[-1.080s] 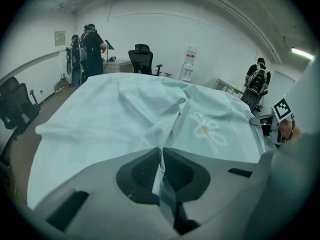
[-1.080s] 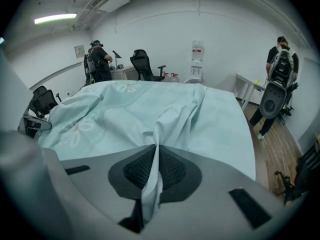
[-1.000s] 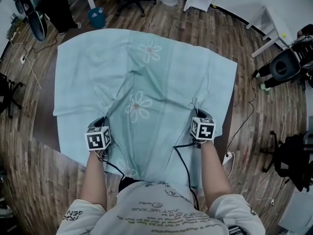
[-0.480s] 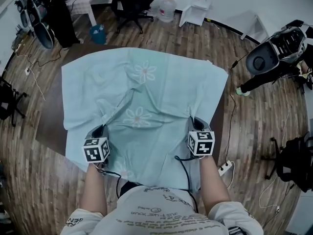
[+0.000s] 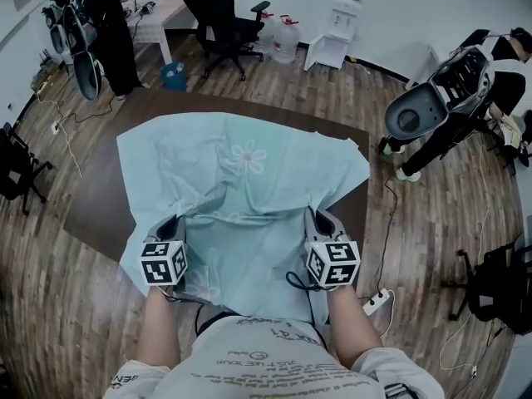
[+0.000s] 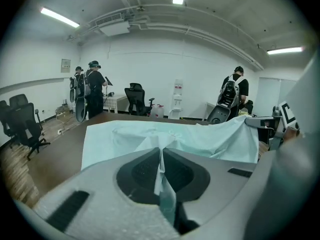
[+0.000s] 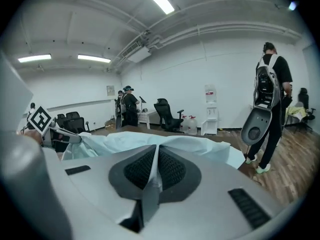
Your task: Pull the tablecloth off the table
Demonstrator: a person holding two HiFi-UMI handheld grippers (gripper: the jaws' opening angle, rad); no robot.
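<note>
Far left, a person in dark clothes (image 5: 106, 25) stands near the wall, and a black office chair (image 5: 218, 13) sits further along on the wood-plank floor (image 5: 50, 314). Coming in, there's a bare stretch of the dark brown counter (image 5: 93, 210), then the pale mint tablecloth with white flower print (image 5: 241, 169). It's spread over most of the counter, wrinkled and bunched toward the near edge.

Now the grey left claw with its black-and-white marker cube (image 5: 172, 223): the jaws are pressed together on a fold of the tablecloth, and a thin ridge of fabric stands up between the dark pads. Between the two claws the near part of the cloth runs back and drapes down toward the person's light shirt.

Across to the matching right claw (image 5: 312, 216), and it's the same story: jaws clamped on a pinch of tablecloth, the fabric rising from the counter to meet them. Past it a strip of bare counter shows, with a white power strip (image 5: 376, 301) on the floor. Far right, another person carries a grey shell-shaped rig (image 5: 426, 105).
</note>
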